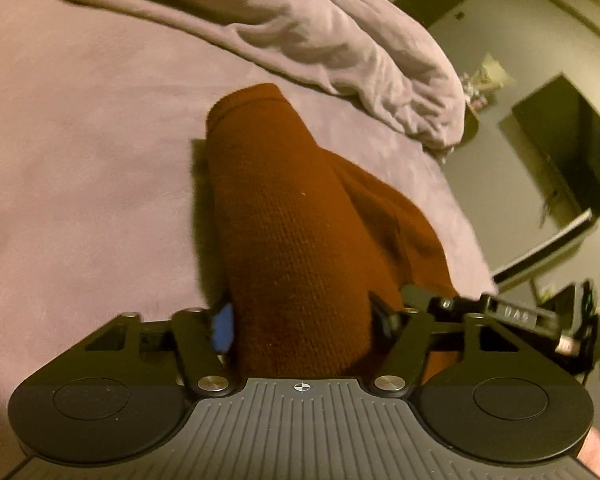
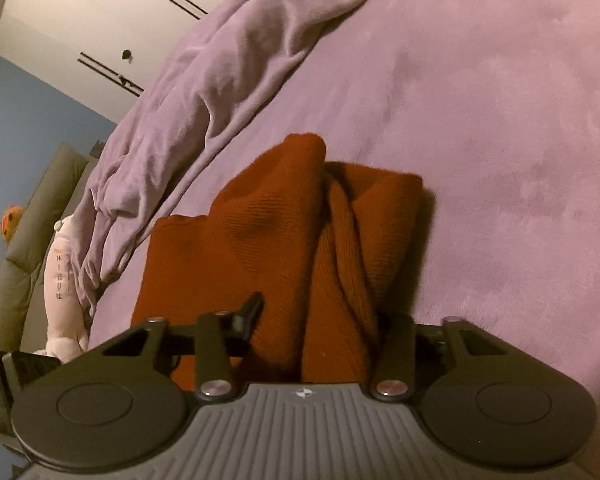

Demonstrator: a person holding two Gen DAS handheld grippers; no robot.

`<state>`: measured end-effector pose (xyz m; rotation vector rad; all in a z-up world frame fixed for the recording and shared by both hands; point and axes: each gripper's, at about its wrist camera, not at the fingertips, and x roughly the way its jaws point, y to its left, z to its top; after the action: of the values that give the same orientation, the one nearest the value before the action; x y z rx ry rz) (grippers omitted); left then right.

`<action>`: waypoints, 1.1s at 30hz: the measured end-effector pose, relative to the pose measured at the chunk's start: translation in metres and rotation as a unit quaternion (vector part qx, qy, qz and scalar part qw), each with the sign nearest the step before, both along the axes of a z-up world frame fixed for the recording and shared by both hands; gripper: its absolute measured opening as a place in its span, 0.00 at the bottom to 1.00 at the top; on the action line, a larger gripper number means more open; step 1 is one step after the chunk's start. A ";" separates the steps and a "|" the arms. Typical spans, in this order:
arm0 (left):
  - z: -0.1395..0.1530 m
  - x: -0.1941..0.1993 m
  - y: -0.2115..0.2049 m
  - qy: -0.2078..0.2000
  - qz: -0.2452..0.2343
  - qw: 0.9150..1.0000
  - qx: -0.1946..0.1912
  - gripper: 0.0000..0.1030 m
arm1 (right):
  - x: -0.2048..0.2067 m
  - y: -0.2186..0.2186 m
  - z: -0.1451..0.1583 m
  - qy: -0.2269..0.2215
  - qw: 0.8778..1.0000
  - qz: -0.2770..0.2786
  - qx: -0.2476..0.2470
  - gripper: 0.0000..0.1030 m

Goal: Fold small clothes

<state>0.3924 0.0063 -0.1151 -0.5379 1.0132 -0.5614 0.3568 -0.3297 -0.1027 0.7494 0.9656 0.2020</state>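
A rust-brown knitted garment (image 1: 284, 200) lies on a lilac bed cover (image 1: 80, 160), one long rolled part running away from me. My left gripper (image 1: 304, 316) has this thick roll filling the gap between its blue pad (image 1: 222, 328) and the opposite finger, pressed from both sides. In the right wrist view the same garment (image 2: 260, 232) shows as a flat panel on the left with bunched folds rising in the middle. My right gripper (image 2: 320, 316) is closed on those bunched folds near its base. The near end of the cloth is hidden under both gripper bodies.
A crumpled lilac blanket (image 1: 340, 40) (image 2: 180, 100) lies heaped along the far side of the bed. Beyond the bed edge are a dark screen (image 1: 572, 152), a white wardrobe (image 2: 80, 8), a grey cushion (image 2: 28, 220) and a pale plush toy (image 2: 64, 280).
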 end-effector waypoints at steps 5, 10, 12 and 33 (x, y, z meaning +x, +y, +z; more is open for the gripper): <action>0.019 -0.009 0.010 -0.003 -0.003 1.000 -0.007 0.50 | -0.006 0.026 0.037 -0.039 0.999 0.020 -0.004 0.32; 0.064 -0.027 0.036 -0.032 0.011 0.999 0.014 0.50 | -0.009 0.061 0.068 -0.069 0.996 0.051 0.024 0.31; 0.080 -0.036 0.053 -0.043 0.027 0.998 0.039 0.50 | -0.013 0.076 0.071 -0.076 0.994 0.065 0.036 0.31; 0.060 -0.145 0.093 -0.022 0.119 0.967 0.225 0.78 | -0.128 0.194 0.086 -0.149 0.934 0.125 -0.301 0.32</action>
<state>0.2475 0.0997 -0.0553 -0.2344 0.9776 -0.1176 0.2289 -0.1360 -0.0166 0.0250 0.7679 0.2185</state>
